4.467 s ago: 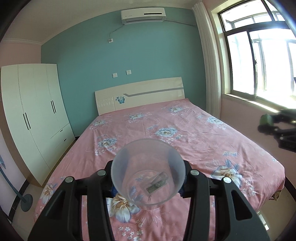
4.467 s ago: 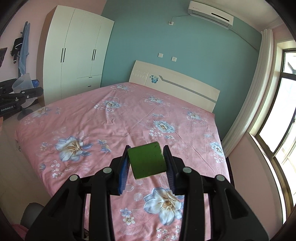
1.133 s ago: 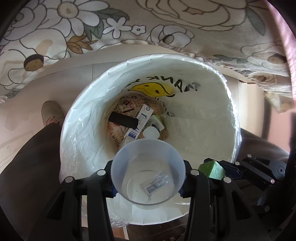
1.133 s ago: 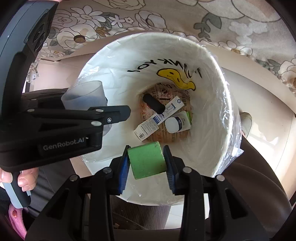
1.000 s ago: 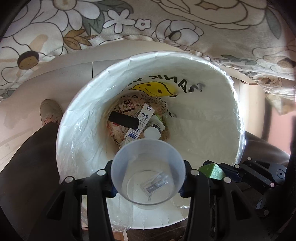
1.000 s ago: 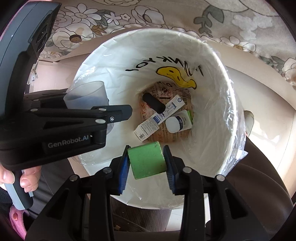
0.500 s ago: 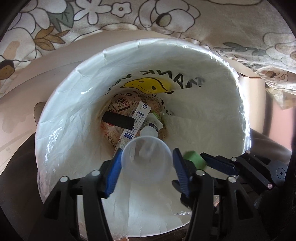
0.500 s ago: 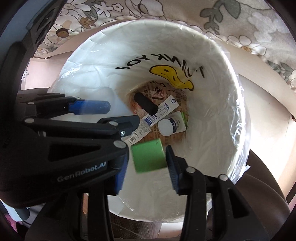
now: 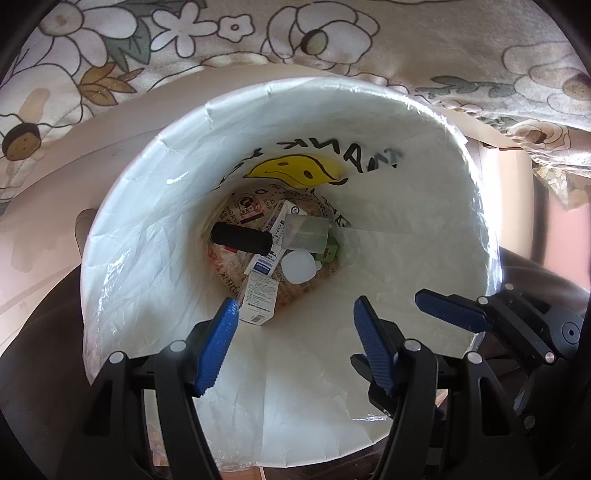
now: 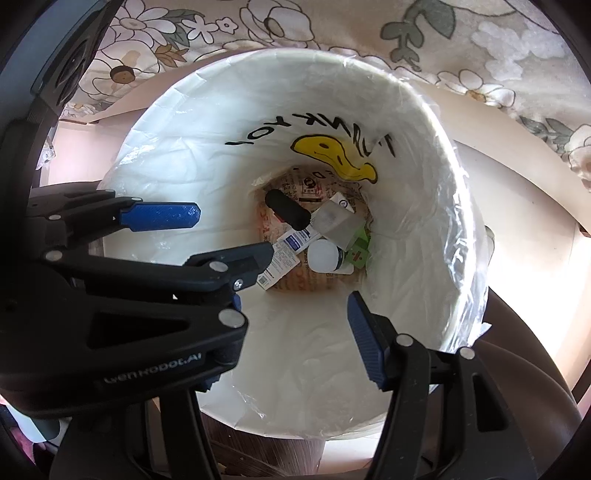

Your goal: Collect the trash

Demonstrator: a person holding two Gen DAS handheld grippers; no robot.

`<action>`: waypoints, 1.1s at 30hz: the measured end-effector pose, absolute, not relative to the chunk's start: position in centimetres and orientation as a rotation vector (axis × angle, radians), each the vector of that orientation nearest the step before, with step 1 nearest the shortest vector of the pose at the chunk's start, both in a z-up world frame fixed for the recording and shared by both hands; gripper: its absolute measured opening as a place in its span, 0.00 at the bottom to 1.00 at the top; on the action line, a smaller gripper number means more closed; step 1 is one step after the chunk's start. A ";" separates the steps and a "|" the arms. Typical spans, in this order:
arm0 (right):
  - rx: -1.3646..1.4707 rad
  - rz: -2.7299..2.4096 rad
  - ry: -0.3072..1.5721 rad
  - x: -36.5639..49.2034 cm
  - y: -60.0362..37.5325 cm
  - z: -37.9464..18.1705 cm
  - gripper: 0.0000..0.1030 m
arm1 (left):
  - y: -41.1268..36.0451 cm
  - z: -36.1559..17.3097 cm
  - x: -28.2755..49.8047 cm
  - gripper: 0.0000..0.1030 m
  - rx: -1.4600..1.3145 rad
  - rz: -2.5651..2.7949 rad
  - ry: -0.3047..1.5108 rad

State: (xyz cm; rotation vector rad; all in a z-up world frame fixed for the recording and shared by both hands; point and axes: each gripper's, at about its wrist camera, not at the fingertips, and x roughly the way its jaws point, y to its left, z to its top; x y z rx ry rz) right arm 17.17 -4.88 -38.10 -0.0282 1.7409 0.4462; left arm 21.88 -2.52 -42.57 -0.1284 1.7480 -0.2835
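Note:
A white trash bin lined with a plastic bag fills both views. At its bottom lie the clear plastic cup, on its side, and the green block, among a black cylinder, a white bottle and small boxes. The cup and the green block also show in the right wrist view. My left gripper is open and empty above the bin's near side. My right gripper is open and empty beside it, partly hidden behind the left gripper's body.
A floral bedsheet hangs behind the bin. A beige bed frame edge runs past the bin on the far side. The person's dark trouser legs flank the bin.
Both grippers opened over the bin. The clear cup and the green block dropped from the jaws and now lie at the bottom among the other trash.

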 end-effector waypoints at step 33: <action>-0.044 0.407 1.268 13.7 -11.1 -13.1 0.59 | -1.2 -13.9 15.8 0.69 0.142 -0.219 1.060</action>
